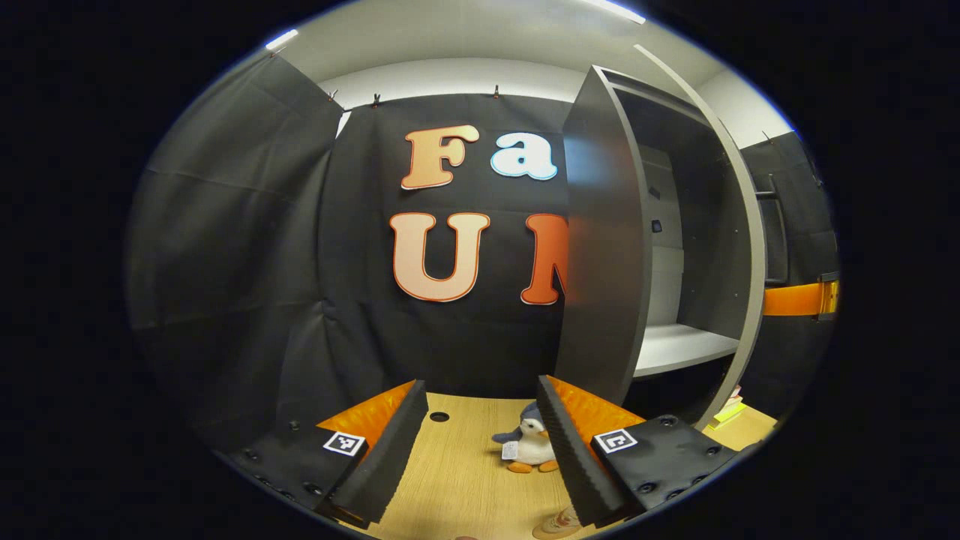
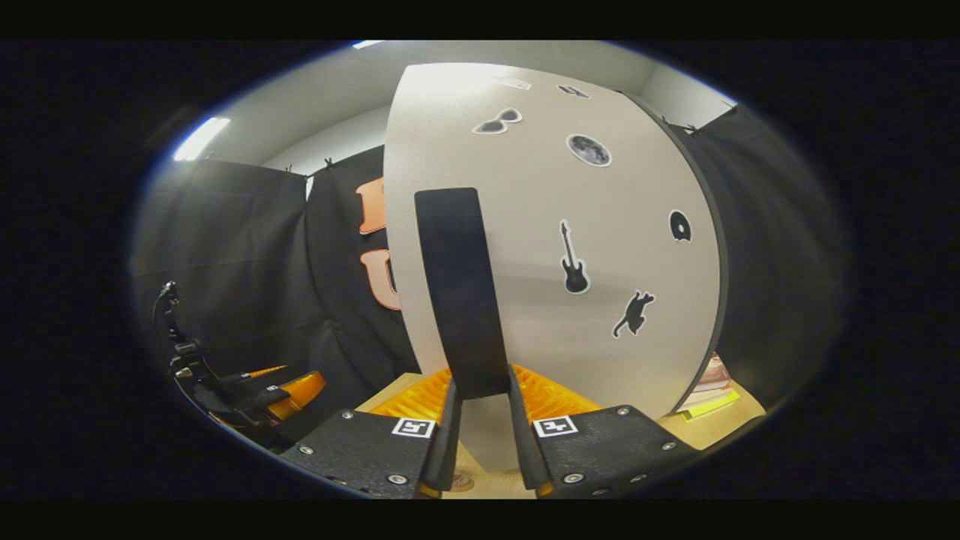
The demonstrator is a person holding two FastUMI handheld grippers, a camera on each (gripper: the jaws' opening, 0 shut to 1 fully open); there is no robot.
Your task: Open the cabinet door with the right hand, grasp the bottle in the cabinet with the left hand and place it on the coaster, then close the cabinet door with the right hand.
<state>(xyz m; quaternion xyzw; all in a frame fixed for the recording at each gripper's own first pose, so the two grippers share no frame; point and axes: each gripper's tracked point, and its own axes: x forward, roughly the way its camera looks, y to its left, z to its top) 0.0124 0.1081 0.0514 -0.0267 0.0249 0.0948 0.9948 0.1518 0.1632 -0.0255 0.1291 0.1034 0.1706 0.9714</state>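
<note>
The right hand-held gripper [image 2: 480, 431] was clamped on the door's stiff bar handle [image 2: 459, 292], the surest hold for swinging that rigid door [image 2: 600, 247], while the left hand-held gripper [image 1: 480, 442] stood wide beside the cabinet [image 1: 600, 262], bottle unseen.

The left gripper [image 1: 480, 442] holds its jaws wide apart above the wooden bench [image 1: 465, 480]. A plush penguin [image 1: 529, 444] sits between them. To the right, the cabinet [image 1: 600, 247] stands open, its white shelf [image 1: 679, 346] bare.
</note>
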